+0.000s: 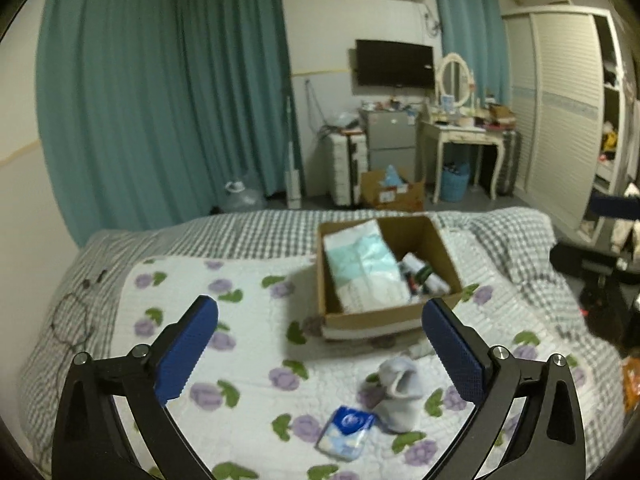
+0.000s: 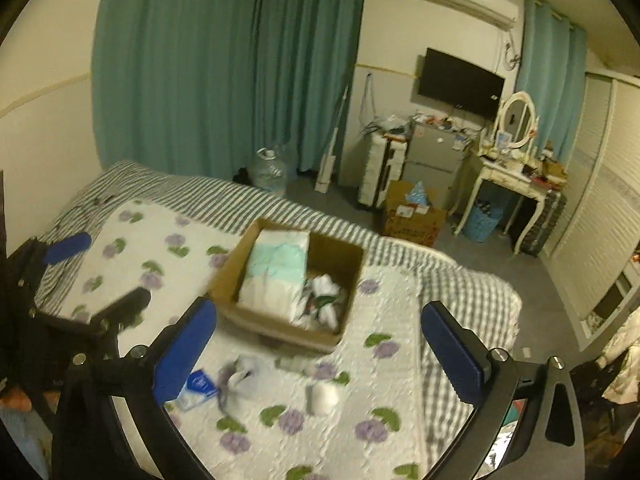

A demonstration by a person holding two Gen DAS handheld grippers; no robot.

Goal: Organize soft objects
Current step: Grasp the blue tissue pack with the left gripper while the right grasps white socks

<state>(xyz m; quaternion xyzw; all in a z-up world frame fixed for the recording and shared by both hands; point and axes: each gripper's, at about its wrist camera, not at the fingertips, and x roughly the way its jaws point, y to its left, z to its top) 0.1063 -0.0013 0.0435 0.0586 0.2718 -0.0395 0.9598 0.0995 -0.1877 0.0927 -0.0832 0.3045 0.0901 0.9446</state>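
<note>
Grey, crumpled, the sock (image 1: 398, 394) lay on the floral quilt (image 1: 248, 376) beside a tissue packet (image 1: 346, 432), short of the cardboard box (image 1: 384, 268). Both the left gripper (image 1: 320, 344) and right gripper (image 2: 320, 344) were held wide apart, empty. The packet could be pinched along with the sock, so close were they set.

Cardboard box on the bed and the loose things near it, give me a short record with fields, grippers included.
surface: bed with floral quilt
cardboard box: open, on the quilt
box contents: large white and mint soft pack, small rolled items beside it
outside the box: grey sock, blue tissue pack next to it, white roll farther right
left gripper: open, empty, above the sock
right gripper: open, empty, in front of the box
</note>
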